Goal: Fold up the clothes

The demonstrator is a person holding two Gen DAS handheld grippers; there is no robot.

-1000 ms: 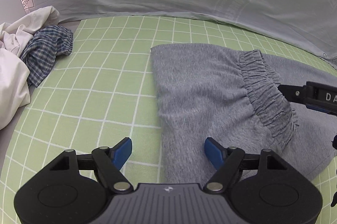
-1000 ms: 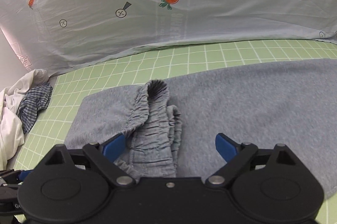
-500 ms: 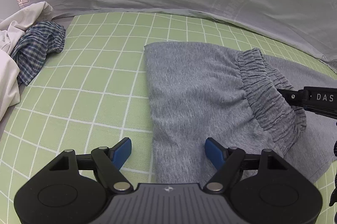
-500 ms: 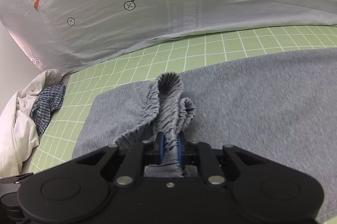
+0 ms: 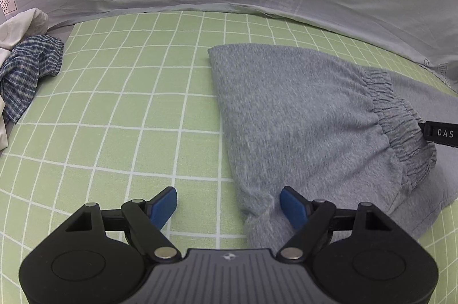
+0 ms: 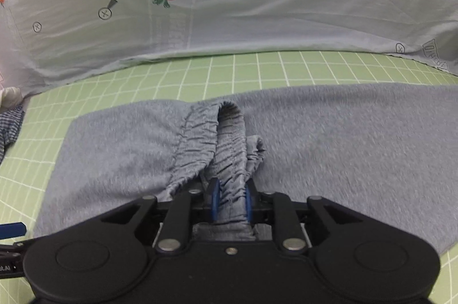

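Left tongs [image 5: 227,203]: nearest; blue pads spread wide, gripping nothing. The right pad touches the near corner of the grey trousers; the left pad hangs over bare cloth. Judged: set astride the near edge so it can close on that corner.

Right tongs [image 6: 230,201]: pads drawn in tight on the bunched waistband [image 6: 229,149], lifting it into a loop above the fabric. In the left wrist view only a black tip shows at far right, against the elastic.

Grey trousers [image 5: 300,115]: spread over the right half of the scene, the waistband end laid over onto the rest of the garment. The fold edge runs near to far, left of the elastic. Judged: a fold being carried or adjusted; which, the views do not settle.

Green checked cloth [image 5: 120,103]: covers the table under the garment; bare on the left.

Pile, far left: a plaid garment [image 5: 25,69] against white clothing [image 5: 20,23], crumpled, well apart from the trousers.

Backdrop: pale carrot-print sheet [image 6: 257,3], farthest.

Containers: none in view.
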